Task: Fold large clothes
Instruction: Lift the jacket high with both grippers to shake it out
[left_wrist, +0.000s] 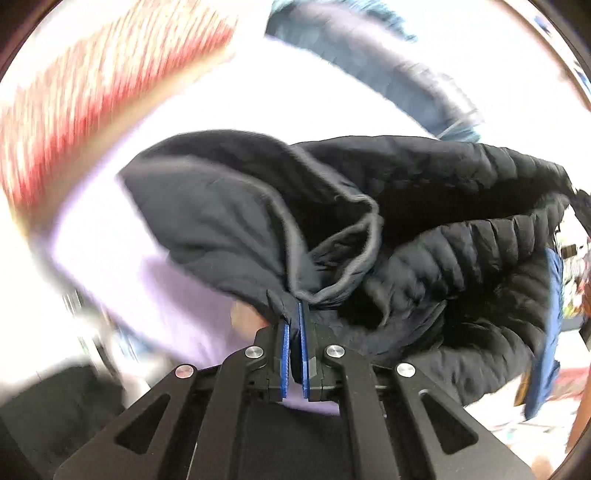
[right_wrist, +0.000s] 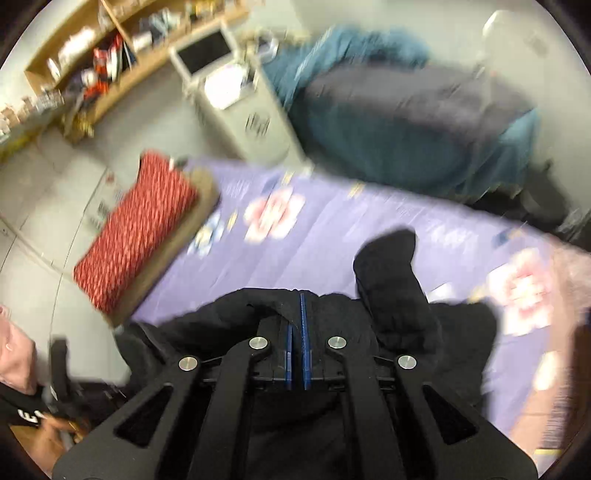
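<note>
A black quilted jacket (left_wrist: 424, 229) hangs bunched above a bed, its length running sideways across the left wrist view, with the grey-lined opening turned toward the camera. The left gripper (left_wrist: 294, 317) is clamped on a grey-edged fold of the jacket. The right gripper (right_wrist: 297, 314) is clenched on black jacket fabric, one sleeve (right_wrist: 391, 280) sticking up beside it. Below lies a lilac floral bedsheet (right_wrist: 332, 221). A red patterned cushion (right_wrist: 136, 229) rests at the bed's edge. Beyond stand a white cabinet (right_wrist: 251, 118), a wooden shelf (right_wrist: 110, 48) and a teal heap (right_wrist: 388, 118).
</note>
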